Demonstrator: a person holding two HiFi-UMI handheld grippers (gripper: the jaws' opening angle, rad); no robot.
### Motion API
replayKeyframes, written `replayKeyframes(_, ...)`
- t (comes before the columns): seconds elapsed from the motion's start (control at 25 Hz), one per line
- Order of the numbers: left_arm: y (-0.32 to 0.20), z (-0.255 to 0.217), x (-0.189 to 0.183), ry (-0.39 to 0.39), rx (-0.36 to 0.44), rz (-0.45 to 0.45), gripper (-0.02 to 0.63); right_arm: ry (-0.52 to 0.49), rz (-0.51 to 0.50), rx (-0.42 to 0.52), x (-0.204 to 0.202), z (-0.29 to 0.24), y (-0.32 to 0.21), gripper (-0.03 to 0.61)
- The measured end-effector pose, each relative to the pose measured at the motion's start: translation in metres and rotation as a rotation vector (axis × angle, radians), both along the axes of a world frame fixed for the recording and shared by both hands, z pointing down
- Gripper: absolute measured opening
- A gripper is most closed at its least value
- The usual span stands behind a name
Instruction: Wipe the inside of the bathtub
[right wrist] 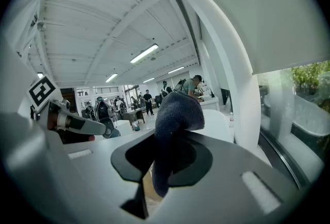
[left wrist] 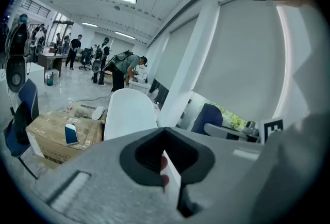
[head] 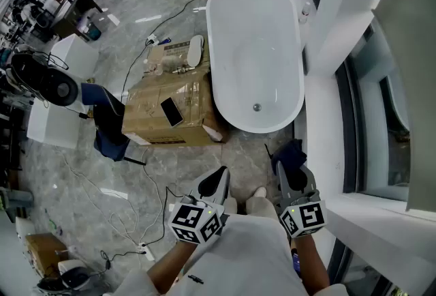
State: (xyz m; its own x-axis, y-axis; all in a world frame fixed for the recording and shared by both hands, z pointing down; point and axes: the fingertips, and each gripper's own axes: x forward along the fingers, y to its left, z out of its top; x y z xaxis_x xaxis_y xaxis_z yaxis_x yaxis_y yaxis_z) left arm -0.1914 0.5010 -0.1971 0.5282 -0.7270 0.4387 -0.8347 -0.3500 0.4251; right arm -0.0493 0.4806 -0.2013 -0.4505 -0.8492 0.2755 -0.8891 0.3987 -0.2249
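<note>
The bathtub [head: 255, 42] is smooth, glossy white, with a small shiny metal drain [head: 257, 108]. The cloth [right wrist: 175, 109] is dark blue-grey, thick and fuzzy, like terry towelling. The left claw [head: 216, 181] and the right claw [head: 291, 177] look like matt grey plastic, with a matt black lining round the jaw openings. The cardboard box [head: 170, 131] is dull brown, with a sheen of clear tape in places. The floor [head: 82, 172] is polished grey stone-look tile that reflects the lights.

No words, labels, brands or numbers are legible in any of the three views.
</note>
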Motion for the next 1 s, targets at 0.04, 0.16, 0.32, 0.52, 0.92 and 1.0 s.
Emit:
replayKeyframes(0.04,-0.003,0.001,0.000,0.013,0.009,0.006,0.002,-0.002,0.005,-0.002,-0.002,0.002,-0.001,0.052)
replayKeyframes(0.16,-0.011,0.010,-0.003,0.028,0.030,0.024,0.002,-0.017,0.028,-0.006,-0.011,0.010,-0.002,0.052)
replayKeyframes(0.32,-0.009,0.016,-0.006,0.036,0.033,0.023,0.002,-0.035,0.028,-0.026,-0.024,0.017,0.004,0.052)
replayKeyframes(0.52,-0.009,0.016,0.001,0.035,0.034,-0.005,0.002,-0.038,-0.001,-0.024,-0.021,0.017,0.009,0.052)
replayKeyframes(0.92,0.021,0.021,0.028,-0.058,0.030,-0.032,0.002,-0.105,0.001,-0.020,0.024,0.019,0.030,0.054)
replayKeyframes(1.0,0.024,0.026,0.028,-0.063,0.012,-0.042,0.002,-0.110,0.000,-0.043,0.026,0.028,0.032,0.054)
